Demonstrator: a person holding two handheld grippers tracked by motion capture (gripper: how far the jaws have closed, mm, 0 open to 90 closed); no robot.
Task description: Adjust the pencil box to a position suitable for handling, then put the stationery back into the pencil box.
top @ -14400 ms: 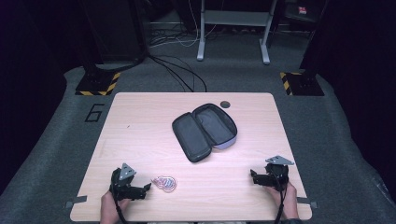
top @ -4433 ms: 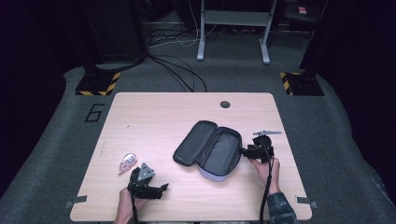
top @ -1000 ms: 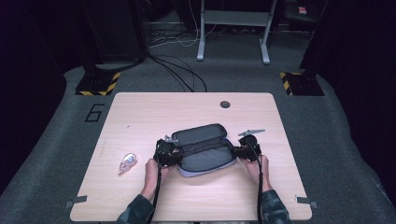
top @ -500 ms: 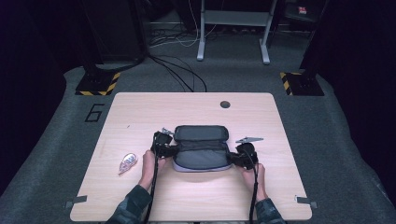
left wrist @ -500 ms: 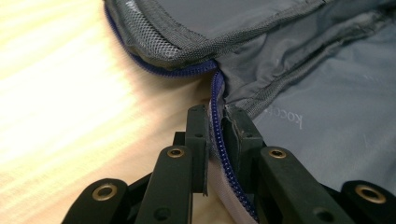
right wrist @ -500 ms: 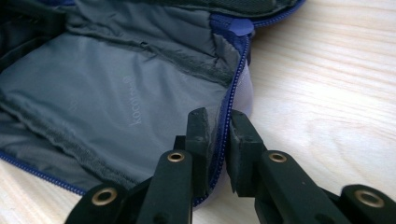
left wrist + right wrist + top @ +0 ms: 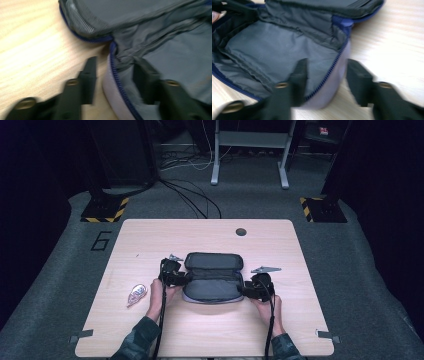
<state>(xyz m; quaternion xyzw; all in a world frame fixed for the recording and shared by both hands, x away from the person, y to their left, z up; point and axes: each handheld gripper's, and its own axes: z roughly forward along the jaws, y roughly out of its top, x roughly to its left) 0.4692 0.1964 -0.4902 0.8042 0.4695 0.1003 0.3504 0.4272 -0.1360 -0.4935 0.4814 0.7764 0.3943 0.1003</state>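
An open dark pouch with a blue zipper and grey lining lies in the middle of the table, its lid standing up at the far side. My left gripper is at the pouch's left end; in the left gripper view its jaws have just been opening and now straddle the pouch's rim with gaps on both sides. My right gripper is at the right end; its jaws have also just been opening and stand apart around the pouch's rim, one inside on the lining, one outside.
A small pink and white object lies on the wooden table to the left of my left hand. A dark round hole sits near the table's far edge. Cables and stands cover the floor beyond.
Both hands slid the pouch toward the near side of the table and squared it up. The two grippers, shut on the pouch's ends before, now stand open around its rim.
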